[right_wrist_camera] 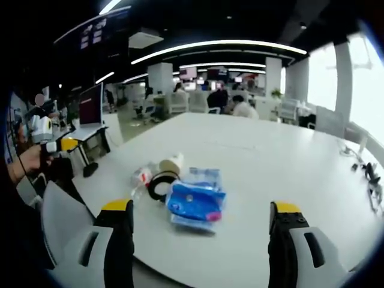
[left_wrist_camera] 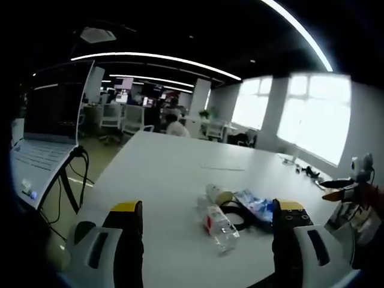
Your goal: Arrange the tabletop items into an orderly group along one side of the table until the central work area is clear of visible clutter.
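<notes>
**Small heap of clutter on a big white office table**

Open-plan office space lies behind both views: long strip lights on a dark ceiling, bright windows along one wall, rows of desks with chairs and people seated far back. A large white table (left_wrist_camera: 174, 174) takes up the foreground.

From the left gripper view, the left gripper (left_wrist_camera: 207, 225) has its two yellow-tipped jaws wide apart with nothing between them. Just beyond the jaws, toward the right one, lies the pile of things: a clear plastic bottle (left_wrist_camera: 217, 225) with a red label on its side, a black tape ring (left_wrist_camera: 235, 215) touching it, a small pale roll (left_wrist_camera: 218, 194) just behind, and a blue packet (left_wrist_camera: 255, 205) close by the right jaw. An open laptop (left_wrist_camera: 45, 129) stands at the left on a black stand, with cables hanging below it. Far across the table, near the window side, some small dark items and a cable (left_wrist_camera: 306, 171) rest on the surface. At the right edge, the other gripper (left_wrist_camera: 342, 192) comes into view; whether its jaws are apart cannot be told from here.

From the right gripper view, the right gripper (right_wrist_camera: 201, 225) also has its jaws spread wide and holds nothing. The same pile sits between and just ahead of the jaws: the blue packet (right_wrist_camera: 195, 204) nearest, the black tape ring (right_wrist_camera: 161, 185) touching its left side, the pale roll (right_wrist_camera: 171, 163) behind, and the bottle (right_wrist_camera: 141, 178) to the left. A hand (right_wrist_camera: 27, 159) holding the other gripper shows at the left edge.
</notes>
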Tool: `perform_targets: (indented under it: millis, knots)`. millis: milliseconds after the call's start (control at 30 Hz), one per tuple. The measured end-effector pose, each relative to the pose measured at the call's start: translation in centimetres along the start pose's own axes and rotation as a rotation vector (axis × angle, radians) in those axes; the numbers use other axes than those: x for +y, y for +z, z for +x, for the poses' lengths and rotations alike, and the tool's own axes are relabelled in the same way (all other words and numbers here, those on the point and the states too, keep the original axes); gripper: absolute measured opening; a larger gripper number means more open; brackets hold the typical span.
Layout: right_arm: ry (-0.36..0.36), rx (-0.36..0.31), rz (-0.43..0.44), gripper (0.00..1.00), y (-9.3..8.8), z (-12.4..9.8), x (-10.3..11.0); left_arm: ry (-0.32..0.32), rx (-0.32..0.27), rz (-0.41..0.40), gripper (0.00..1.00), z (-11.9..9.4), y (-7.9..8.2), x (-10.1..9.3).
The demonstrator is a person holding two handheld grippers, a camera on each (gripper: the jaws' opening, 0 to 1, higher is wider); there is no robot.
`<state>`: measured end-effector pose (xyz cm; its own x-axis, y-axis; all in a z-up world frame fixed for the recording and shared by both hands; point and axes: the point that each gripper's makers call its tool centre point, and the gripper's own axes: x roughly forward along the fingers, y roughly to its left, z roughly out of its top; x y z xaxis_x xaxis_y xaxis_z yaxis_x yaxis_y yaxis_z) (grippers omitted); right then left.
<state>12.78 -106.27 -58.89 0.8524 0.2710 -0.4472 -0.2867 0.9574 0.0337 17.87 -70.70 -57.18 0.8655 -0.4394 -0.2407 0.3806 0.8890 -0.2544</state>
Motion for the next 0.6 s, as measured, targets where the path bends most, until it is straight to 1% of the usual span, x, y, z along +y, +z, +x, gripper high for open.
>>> perform_targets:
  millis: [433,600]
  knots:
    - [0.012,0.004,0.015,0.92,-0.58,0.29,0.41,0.018,-0.003,-0.002,0.88,-0.24,0.04,0.34]
    - [0.021,0.003,0.019,0.92,-0.69,0.45,0.68,0.026,0.008,0.009,0.89,-0.31,-0.18,0.59]
